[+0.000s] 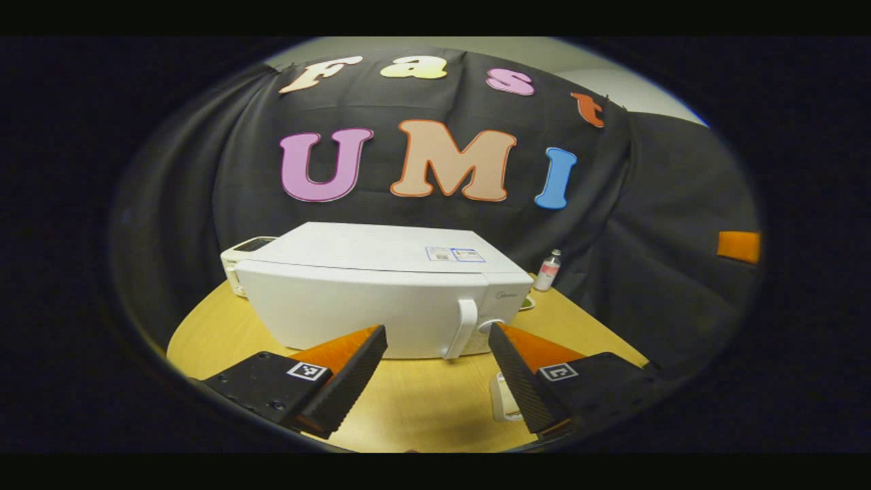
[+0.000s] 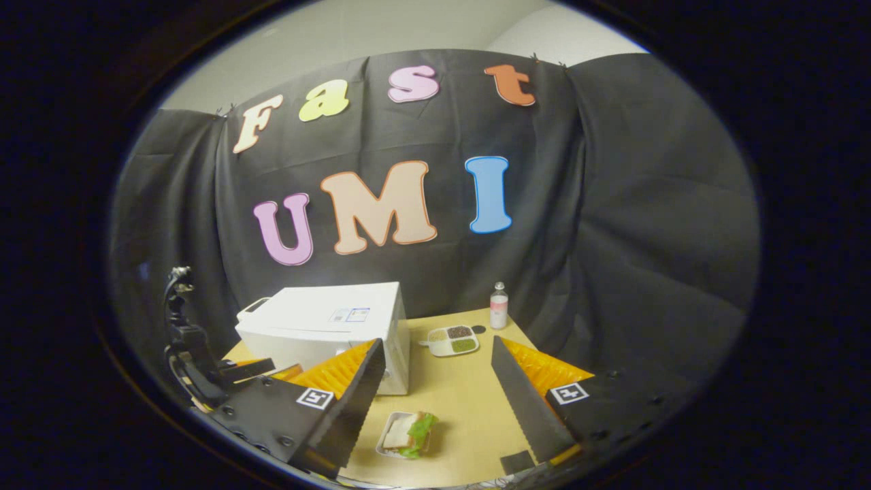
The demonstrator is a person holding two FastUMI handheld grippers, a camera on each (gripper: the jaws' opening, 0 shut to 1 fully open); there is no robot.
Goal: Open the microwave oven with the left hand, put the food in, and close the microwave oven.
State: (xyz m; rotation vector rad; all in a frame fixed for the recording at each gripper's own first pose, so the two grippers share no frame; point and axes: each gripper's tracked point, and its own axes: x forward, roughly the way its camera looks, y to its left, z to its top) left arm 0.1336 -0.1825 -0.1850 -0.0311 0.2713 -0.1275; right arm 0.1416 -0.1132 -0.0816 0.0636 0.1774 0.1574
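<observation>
A round, pale wooden table (image 1: 422, 408) stands before the booth's black cloth wall, bearing a closed white box-shaped microwave oven (image 1: 381, 292). In the left gripper view, the left gripper (image 1: 437, 371) hovers short of the oven front, jaws spread wide and empty, lined up roughly on the white vertical door handle (image 1: 466, 328), apparently ready for the opening pull; a small clear bottle with a pink label (image 1: 548, 270) stands behind the oven's right corner. In the right gripper view, the right gripper (image 2: 435, 401) waits above the table, jaws likewise spread and empty, over the food: a sandwich with green lettuce in a small white tray (image 2: 407, 433), lying near the oven's front corner, within easy reach. A white divided dish (image 2: 453, 340) sits farther back, near the bottle.
</observation>
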